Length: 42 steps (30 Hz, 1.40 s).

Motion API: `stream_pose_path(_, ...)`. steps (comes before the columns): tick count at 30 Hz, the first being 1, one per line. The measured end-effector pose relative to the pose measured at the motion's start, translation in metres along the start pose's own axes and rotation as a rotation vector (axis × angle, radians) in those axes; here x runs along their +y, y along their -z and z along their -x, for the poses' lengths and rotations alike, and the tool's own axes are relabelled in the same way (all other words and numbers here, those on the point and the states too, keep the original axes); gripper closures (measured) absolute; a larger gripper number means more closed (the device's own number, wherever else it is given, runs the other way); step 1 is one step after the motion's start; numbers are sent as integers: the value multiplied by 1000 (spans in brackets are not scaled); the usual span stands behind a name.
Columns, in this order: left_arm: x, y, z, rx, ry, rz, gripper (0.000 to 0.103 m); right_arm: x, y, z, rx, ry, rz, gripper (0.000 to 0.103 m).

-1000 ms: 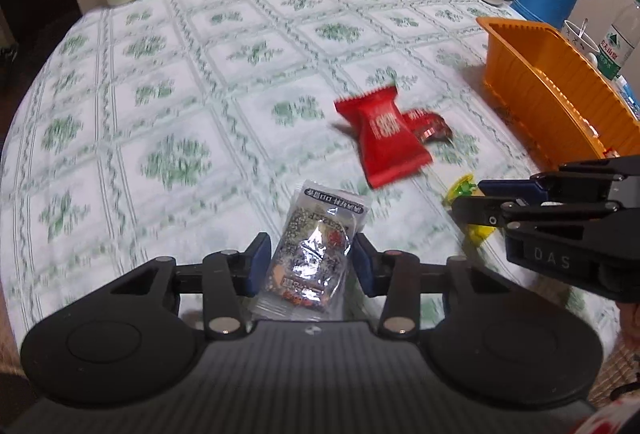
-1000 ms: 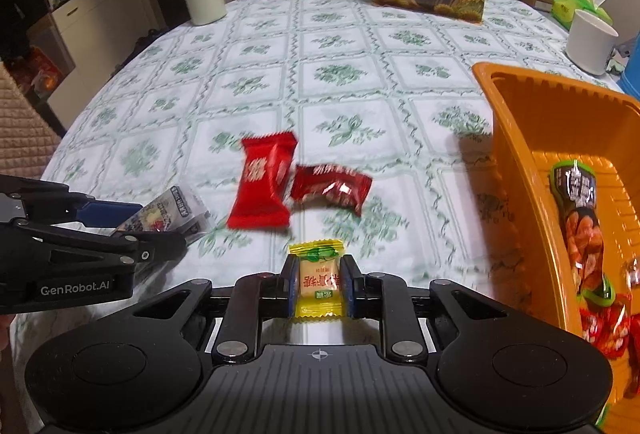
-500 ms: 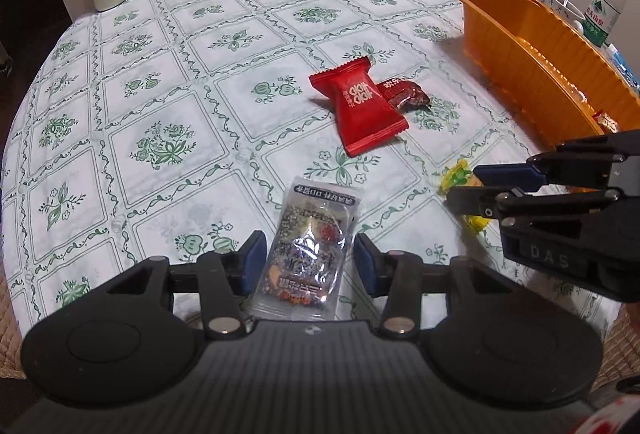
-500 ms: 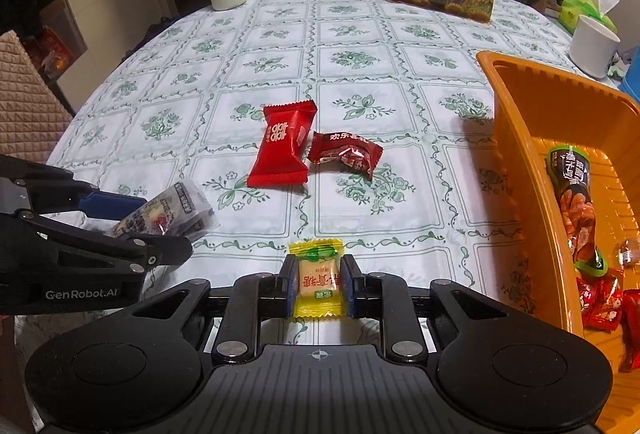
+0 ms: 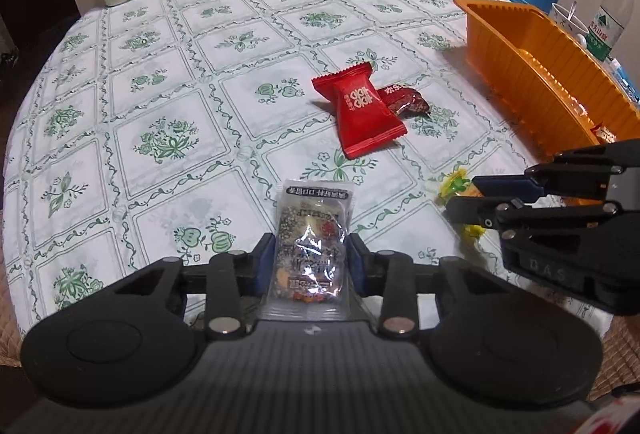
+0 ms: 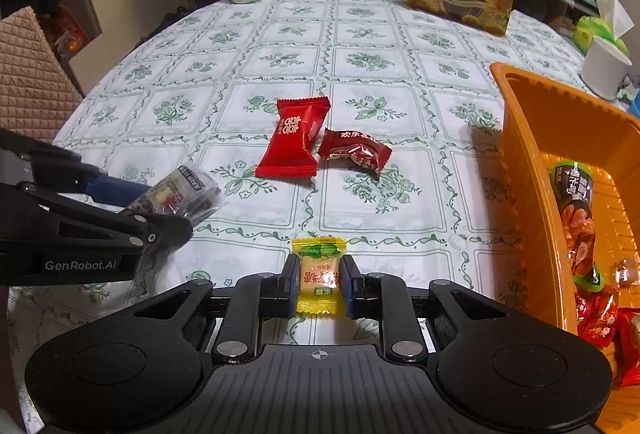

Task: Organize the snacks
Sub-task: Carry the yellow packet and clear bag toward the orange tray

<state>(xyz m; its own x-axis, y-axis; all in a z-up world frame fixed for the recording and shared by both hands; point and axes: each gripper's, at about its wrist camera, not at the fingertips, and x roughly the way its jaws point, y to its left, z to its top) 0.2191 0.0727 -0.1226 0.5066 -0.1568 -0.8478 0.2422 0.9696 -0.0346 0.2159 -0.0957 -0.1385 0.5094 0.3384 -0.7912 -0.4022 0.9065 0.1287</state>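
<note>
Here the left gripper [image 5: 310, 262] has a clear, silvery snack packet [image 5: 310, 250] between its blue pads; its jaws are closing, and the pads sit against both sides of the packet. The packet's far end juts out past the fingertips over the green-patterned tablecloth [image 5: 160, 105]. The right gripper [image 6: 319, 276] is clamped on a small yellow candy [image 6: 319, 274], which sits squarely between its pads, the wrapper's ends sticking out near and far. Farther out, near the table's middle, a red packet [image 6: 294, 141] lies just left of a dark red crinkled candy [image 6: 356, 151]; whether they touch is unclear. At the right stands an orange bin [image 6: 520, 161] with several snacks inside.
</note>
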Motion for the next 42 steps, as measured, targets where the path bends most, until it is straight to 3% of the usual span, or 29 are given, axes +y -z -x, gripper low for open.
stream_pose_path(10,-11,-2,30,-48,-11,33,69,-15,-7,37,-57,-76,-92,82)
stream_pose_path(24,-57,-9,69,-108,21,46,69,-34,3,87,-105,-127,-103,82)
stream_pose_path(42,-156,-32,76,-156,87,-23,69,-112,33,144,-156,-80,-163,82)
